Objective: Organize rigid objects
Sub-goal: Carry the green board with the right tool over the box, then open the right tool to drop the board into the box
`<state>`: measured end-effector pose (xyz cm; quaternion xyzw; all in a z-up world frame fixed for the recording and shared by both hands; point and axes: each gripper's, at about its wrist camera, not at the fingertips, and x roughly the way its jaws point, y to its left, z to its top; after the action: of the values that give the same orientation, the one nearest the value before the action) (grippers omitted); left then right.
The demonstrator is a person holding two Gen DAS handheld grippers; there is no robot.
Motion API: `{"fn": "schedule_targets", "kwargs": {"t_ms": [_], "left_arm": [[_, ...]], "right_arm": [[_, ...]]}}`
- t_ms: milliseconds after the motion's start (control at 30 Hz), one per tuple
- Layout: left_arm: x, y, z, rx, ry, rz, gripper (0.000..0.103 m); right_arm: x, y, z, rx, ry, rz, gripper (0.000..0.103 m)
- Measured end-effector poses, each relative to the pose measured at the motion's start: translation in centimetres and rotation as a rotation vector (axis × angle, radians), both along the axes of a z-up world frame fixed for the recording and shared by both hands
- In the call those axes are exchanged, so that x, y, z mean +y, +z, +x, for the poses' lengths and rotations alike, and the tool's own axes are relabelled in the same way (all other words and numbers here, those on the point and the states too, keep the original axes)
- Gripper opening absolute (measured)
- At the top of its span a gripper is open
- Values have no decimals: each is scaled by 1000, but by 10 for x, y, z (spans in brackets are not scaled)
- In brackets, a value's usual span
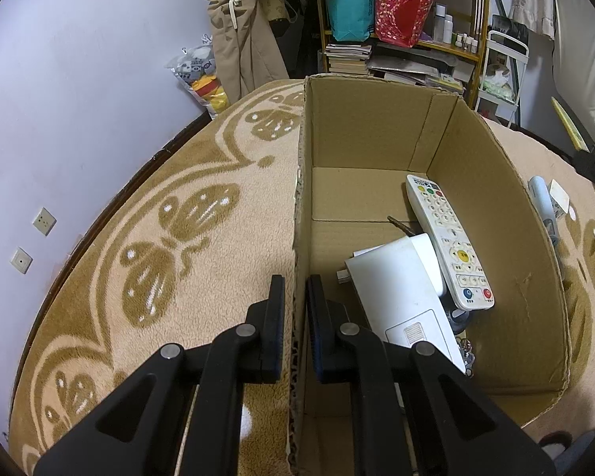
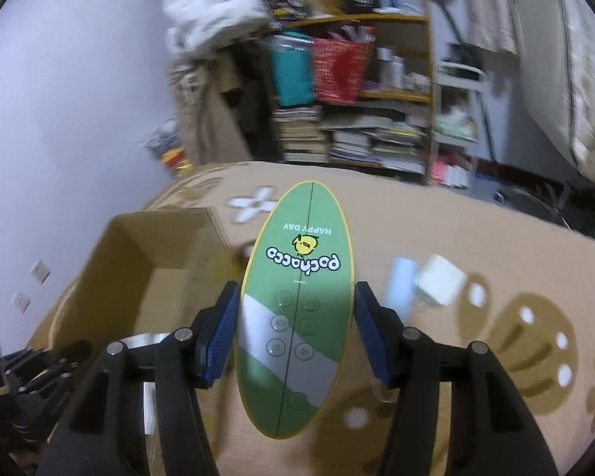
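- Step in hand, as I judge it: carrying one more item to the cardboard box. The right gripper holds a green oval device printed "HAPPY DAY" (a small speaker or remote, going by its round buttons), its pads pressed on the two long edges.
- The device is clear of the patterned blanket, with the box to its left in the right wrist view; the background there is smeared.
- The left gripper is nearly shut, pinching the near wall of the box, one finger outside and one inside, apparently steadying it.
- Already in the box: a white remote leaning on a white boxy device.
- Not yet boxed, on the blanket just right of the box: a pale blue tube and a small white square case.
- The next move calls for bringing the green device over the open top and letting it down onto free floor at the left side, not on the remote.
- Pose: both grippers point forward and down, the right tilted toward the box.
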<state>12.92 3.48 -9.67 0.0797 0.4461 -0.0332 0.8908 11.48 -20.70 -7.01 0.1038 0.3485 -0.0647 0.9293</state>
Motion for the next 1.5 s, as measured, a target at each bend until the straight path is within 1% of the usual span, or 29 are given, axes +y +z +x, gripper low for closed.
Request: {"fn": "schedule_targets", "kwargs": {"t_ms": [100,233,333,500,633,900,1033,1200,1500], "left_arm": [[0,0,0,0,1,1,11],[0,0,0,1,0,1,11],[0,0,0,2,2,-5,11],[2,-1,0,4,3,-11,11],[2,0,-1,5,3,-13,11],[2,-1,-1,4,3,-13,11],[2,-1,0,4,2,-13,11],[2,-1,-1,4,0,-11,11],[1,-1,0,5,-1,-12,11]], "right_arm": [[29,4,6,-13,84,-14,61],[60,11,13,-29,164,-9,61],[77,15,17,-34,208,-12,61],[94,15,22,-27,260,6,61],[99,10,25,-15,273,18,61],[104,-8,29,46,283,31,61],[103,-15,28,70,291,64,61],[107,-17,27,71,295,38,61],[103,-12,23,64,284,66,62]]}}
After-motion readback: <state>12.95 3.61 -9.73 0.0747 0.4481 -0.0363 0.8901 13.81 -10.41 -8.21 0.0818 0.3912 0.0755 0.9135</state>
